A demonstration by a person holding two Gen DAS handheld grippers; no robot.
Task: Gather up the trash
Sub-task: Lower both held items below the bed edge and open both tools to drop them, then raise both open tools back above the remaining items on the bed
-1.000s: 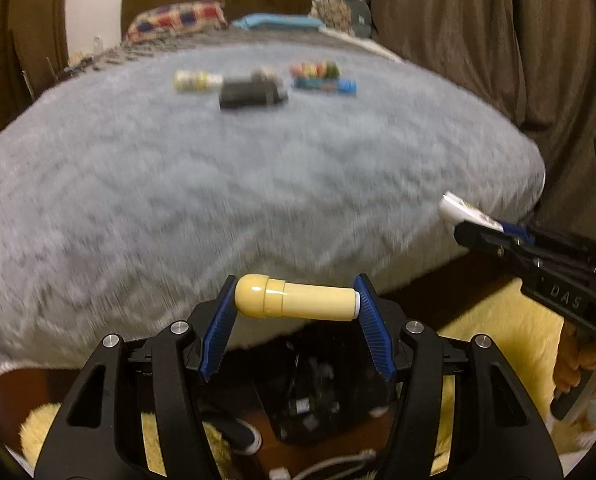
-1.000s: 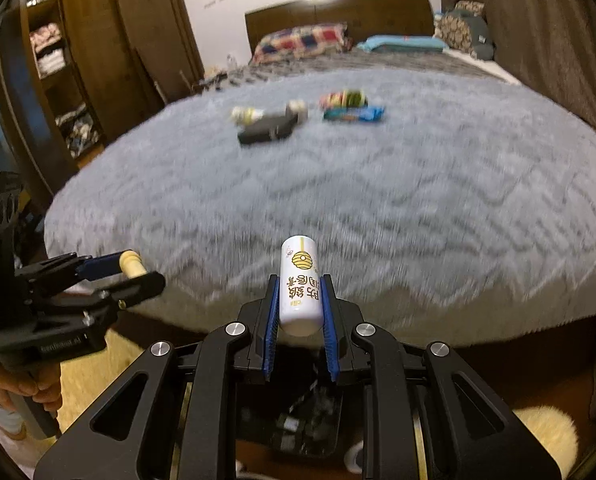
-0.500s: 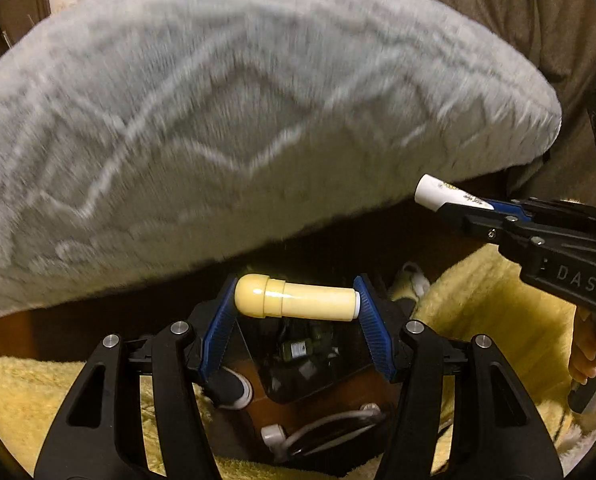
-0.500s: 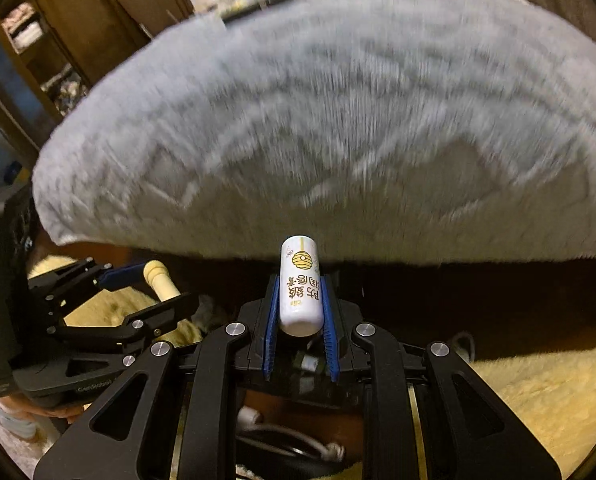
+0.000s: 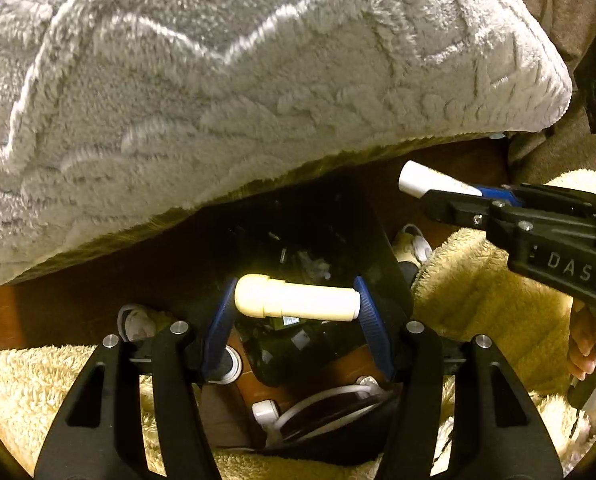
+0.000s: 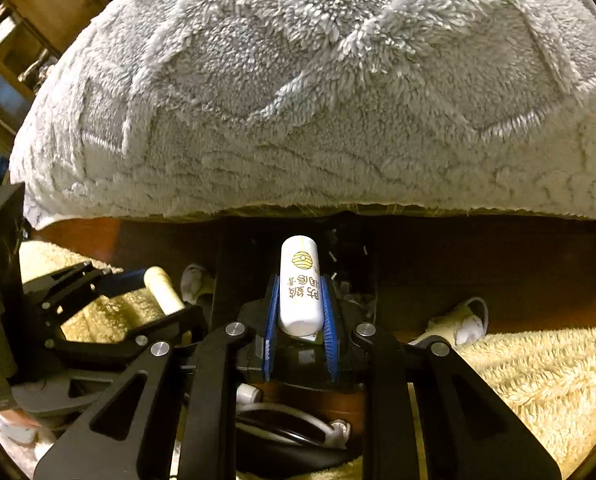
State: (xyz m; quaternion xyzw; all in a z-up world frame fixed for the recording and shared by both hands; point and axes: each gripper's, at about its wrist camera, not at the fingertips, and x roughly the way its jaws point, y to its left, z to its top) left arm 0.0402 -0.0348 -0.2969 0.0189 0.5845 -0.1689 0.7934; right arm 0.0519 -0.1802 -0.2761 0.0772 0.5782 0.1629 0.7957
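Note:
My left gripper (image 5: 296, 300) is shut on a cream-yellow tube (image 5: 298, 297), held crosswise between the blue pads end to end. My right gripper (image 6: 299, 308) is shut on a white tube (image 6: 299, 288) with a beehive logo, pointing forward. Both hang low in front of the bed, above a dark bin (image 5: 337, 248) with scraps inside; it also shows in the right wrist view (image 6: 349, 256). The right gripper and its white tube (image 5: 425, 180) show at the right of the left wrist view. The left gripper and its cream tube (image 6: 164, 290) show at the left of the right wrist view.
The grey fluffy blanket (image 5: 258, 80) of the bed overhangs just ahead, also in the right wrist view (image 6: 317, 100). A yellow shaggy rug (image 5: 477, 300) covers the floor. White slippers (image 6: 465, 320) and white cables (image 5: 317, 400) lie near the bin.
Both grippers have dropped from bed-top height to below the blanket's edge, tilting down towards the bin. The items on the bed have left view. Both grips are unchanged.

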